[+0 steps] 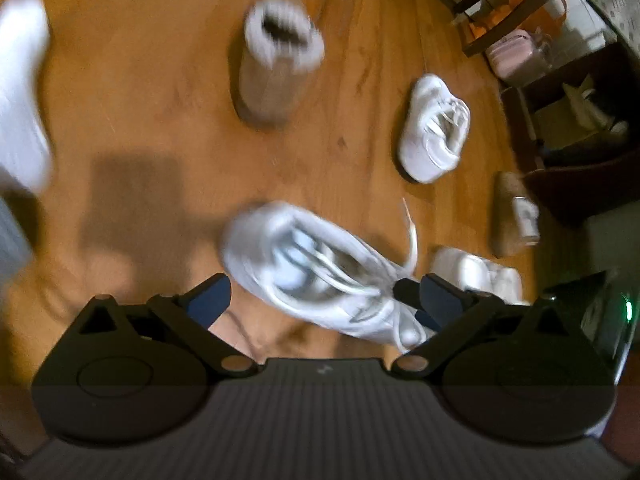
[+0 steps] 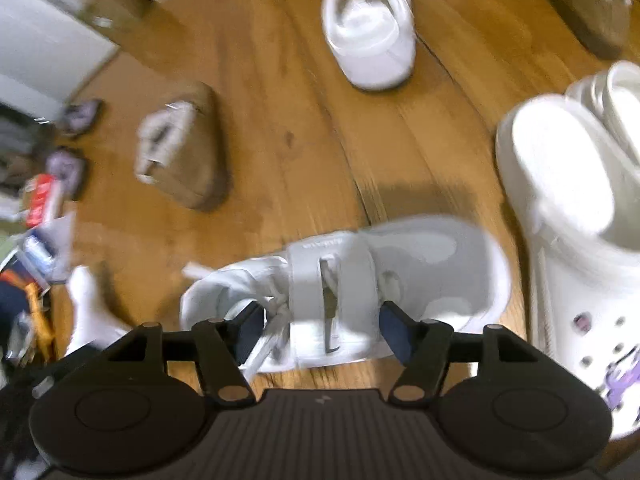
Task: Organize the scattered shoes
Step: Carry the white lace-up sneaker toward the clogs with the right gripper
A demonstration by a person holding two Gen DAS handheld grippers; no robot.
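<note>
So the shoes are all over a warm orange-brown wood plank floor (image 1: 140, 80). The left gripper (image 1: 324, 300) has its fingers spread wide, and a white lace-up sneaker with a pale grey-blue tongue (image 1: 320, 272) sits diagonally in the gap between them; looks loose to me, the pads aren't pressing on it, and a lace trails up past the right finger. Beyond the fingertips stands a tan suede boot with a fluffy white fur cuff (image 1: 276, 68), and off to the right of that is a second white sneaker with loose laces (image 1: 436, 128).

The right gripper (image 2: 322, 330) is also parted, hanging over a white sneaker with a broad grey strap across the top (image 2: 340, 292). It lies sideways between the fingers, toe toward the right finger, heel opening by the left one, nothing clamped on it as far as I can see. Just right of the right finger is a chunky white clog with holes and a purple charm (image 2: 576, 208). Ahead and left of the fingers is a tan slipper with white fluffy trim (image 2: 184, 152), pretty blurry, and straight ahead another white shoe seen heel-on (image 2: 368, 28)
</note>
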